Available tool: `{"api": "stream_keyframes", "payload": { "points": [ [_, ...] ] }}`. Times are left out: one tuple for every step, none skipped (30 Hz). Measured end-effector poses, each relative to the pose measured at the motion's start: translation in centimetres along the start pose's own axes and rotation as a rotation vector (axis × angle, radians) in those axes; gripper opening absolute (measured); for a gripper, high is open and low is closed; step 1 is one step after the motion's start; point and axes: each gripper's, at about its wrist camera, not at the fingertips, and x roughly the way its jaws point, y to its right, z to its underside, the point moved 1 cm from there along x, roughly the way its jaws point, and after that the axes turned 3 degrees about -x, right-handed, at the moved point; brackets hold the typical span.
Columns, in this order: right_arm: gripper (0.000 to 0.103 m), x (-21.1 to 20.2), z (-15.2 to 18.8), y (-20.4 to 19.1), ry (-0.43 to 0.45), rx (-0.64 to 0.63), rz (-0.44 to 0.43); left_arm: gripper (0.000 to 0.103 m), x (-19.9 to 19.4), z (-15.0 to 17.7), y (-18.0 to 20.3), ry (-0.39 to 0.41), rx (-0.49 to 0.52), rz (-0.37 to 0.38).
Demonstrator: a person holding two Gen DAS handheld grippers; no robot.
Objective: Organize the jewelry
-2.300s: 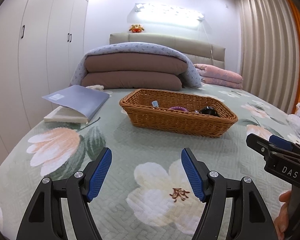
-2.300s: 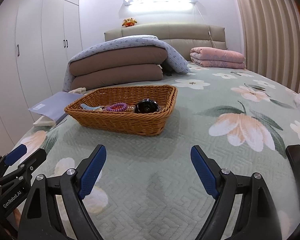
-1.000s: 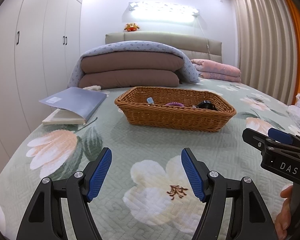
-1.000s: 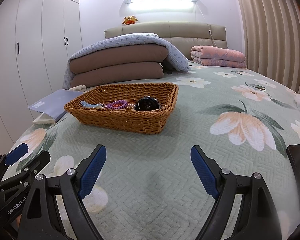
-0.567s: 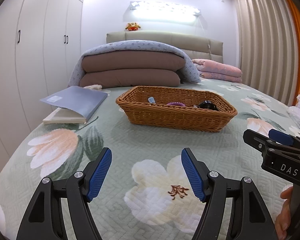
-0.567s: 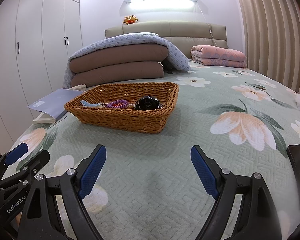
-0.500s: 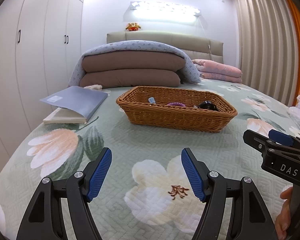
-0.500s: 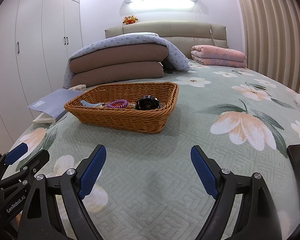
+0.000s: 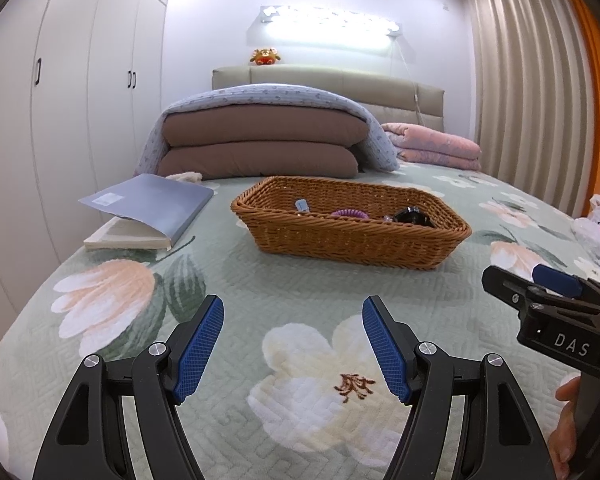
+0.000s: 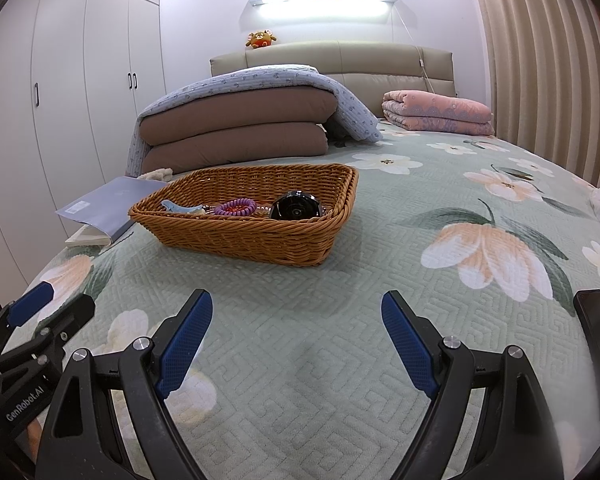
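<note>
Here, left gripper (image 9: 292,344): fingers wide apart, empty.
Right gripper (image 10: 296,342): fingers wide apart, empty.
Basket (image 10: 244,236): mid-bed, holding jewelry, bare quilt (image 10: 320,312) between.
Book (image 9: 148,208): near bed's left edge.

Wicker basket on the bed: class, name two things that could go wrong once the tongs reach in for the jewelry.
1. The wicker basket sits on a soft quilt, so a push may tip or slide it.
2. The purple coil bracelet lies close to the black round case; wide-open right tongs might catch both.

Jewelry (image 10: 236,207) inside wicker basket (image 10: 260,236)
</note>
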Motion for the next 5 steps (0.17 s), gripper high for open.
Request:
{"api": "stream_keyframes", "payload": {
  "points": [
    [0.088, -0.01, 0.01, -0.02, 0.0, 0.0, 0.0, 0.073, -0.11, -0.04, -0.06, 0.006, -0.004, -0.006],
    [0.088, -0.01, 0.02, -0.03, 0.0, 0.0, 0.0, 0.073, -0.19, -0.09, -0.13, 0.01, -0.007, -0.005],
    [0.088, 0.0, 0.0, -0.01, 0.0, 0.0, 0.0, 0.073, -0.25, -0.1, -0.12, 0.011, -0.008, -0.005],
    [0.088, 0.0, 0.0, -0.02, 0.0, 0.0, 0.0, 0.073, -0.25, -0.1, -0.09, 0.01, -0.008, -0.005],
    [0.088, -0.01, 0.03, -0.04, 0.0, 0.0, 0.0, 0.073, -0.22, -0.1, -0.04, 0.007, -0.005, 0.0]
  ]
}}
